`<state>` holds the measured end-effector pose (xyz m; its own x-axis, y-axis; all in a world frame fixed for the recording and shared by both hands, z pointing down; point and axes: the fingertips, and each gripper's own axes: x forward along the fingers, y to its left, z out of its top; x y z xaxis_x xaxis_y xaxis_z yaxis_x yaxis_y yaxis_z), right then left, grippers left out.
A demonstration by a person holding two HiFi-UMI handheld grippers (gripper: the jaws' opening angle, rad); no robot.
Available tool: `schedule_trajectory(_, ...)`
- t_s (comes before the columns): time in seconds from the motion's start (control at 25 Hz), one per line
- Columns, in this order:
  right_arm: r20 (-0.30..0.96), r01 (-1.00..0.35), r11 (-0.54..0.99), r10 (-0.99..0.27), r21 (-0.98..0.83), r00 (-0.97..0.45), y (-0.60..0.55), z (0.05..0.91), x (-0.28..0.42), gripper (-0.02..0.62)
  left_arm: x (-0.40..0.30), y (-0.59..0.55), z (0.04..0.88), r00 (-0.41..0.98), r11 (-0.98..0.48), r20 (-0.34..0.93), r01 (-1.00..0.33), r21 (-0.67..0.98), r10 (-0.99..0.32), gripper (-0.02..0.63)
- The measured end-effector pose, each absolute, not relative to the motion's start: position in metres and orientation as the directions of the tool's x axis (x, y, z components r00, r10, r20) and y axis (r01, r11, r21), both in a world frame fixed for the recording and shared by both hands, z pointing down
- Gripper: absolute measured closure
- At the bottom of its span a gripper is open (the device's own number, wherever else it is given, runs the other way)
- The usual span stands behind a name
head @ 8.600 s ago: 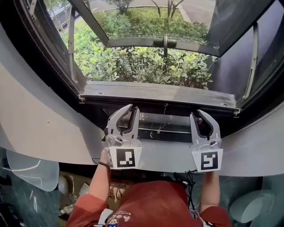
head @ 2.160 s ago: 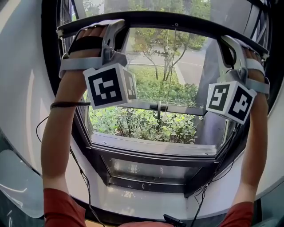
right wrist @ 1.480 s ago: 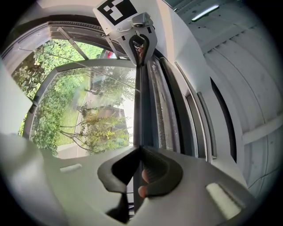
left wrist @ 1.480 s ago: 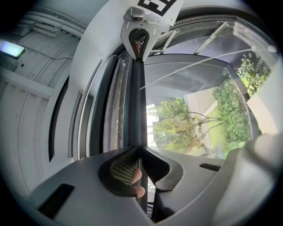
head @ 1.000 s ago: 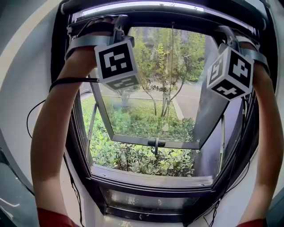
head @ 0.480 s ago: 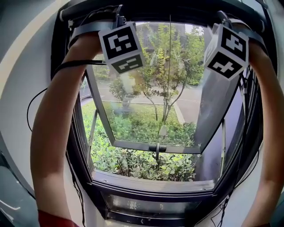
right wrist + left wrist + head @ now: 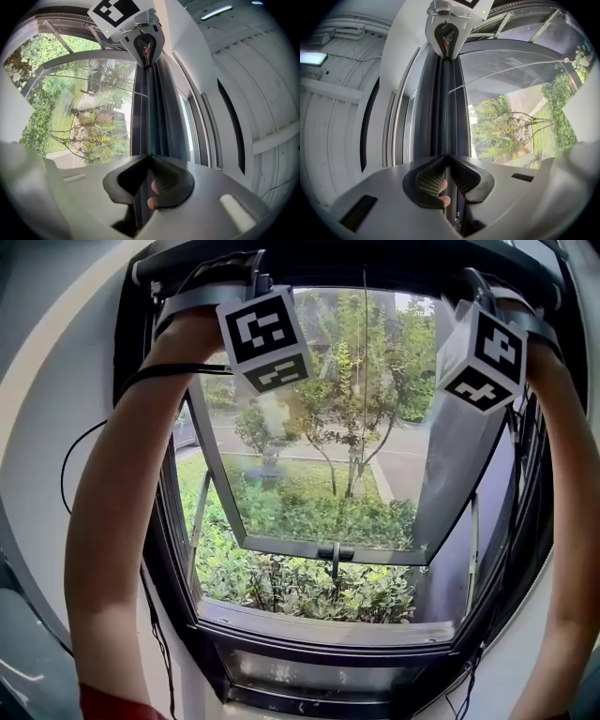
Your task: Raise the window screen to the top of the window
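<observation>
The window screen's dark bottom bar (image 7: 361, 266) lies along the top of the window opening. My left gripper (image 7: 253, 270) holds it at the upper left, and the bar (image 7: 445, 112) runs between that gripper's (image 7: 449, 157) pinched tips. My right gripper (image 7: 471, 282) holds the bar at the upper right. Its jaws are opening slightly, with the bar (image 7: 151, 108) still between that gripper's (image 7: 149, 156) tips. Each gripper view shows the other gripper far along the bar: the right one (image 7: 449, 44) and the left one (image 7: 147, 49).
A thin pull cord (image 7: 364, 381) hangs down the middle of the opening. The glass casement sash (image 7: 328, 545) is swung outward, with its handle at the bottom. Below is the sill (image 7: 319, 634), outside are shrubs and trees. Both raised arms frame the window.
Over the last second both grippers and the bar rose the last bit to the top of the frame. Since half a second ago they have held still.
</observation>
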<state>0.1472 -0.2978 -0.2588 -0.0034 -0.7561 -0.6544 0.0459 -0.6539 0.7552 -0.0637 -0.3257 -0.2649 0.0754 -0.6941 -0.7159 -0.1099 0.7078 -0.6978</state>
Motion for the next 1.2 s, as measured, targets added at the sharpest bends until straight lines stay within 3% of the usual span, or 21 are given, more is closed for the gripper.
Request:
schedule_trajectory(0.32,-0.643,0.031,-0.644,-0.765,0.765,-0.024,-0.295,-0.249,0.148,0.505,-0.063,-0.324,-0.253,0.089,0.708,-0.717,-0.114,-0.697,-0.692,0.536)
schedule_trajectory(0.6,-0.627,0.002,-0.628,-0.778,0.779,-0.035,-0.295,-0.226,0.155,0.505,-0.068,-0.318,-0.224,0.128,0.680,-0.705,-0.191,-0.708,-0.698,0.522)
schedule_trajectory(0.96,-0.611,-0.116,-0.602,-0.789,0.790,-0.062,-0.294,-0.193,0.162,0.505,-0.083,-0.325,-0.191,0.141,0.642,-0.690,-0.272,-0.717,-0.710,0.518)
schedule_trajectory(1.2,-0.611,-0.217,-0.583,-0.786,0.783,-0.096,-0.288,-0.165,0.157,0.505,-0.090,-0.324,-0.166,0.158,0.579,-0.674,-0.395,-0.713,-0.722,0.518)
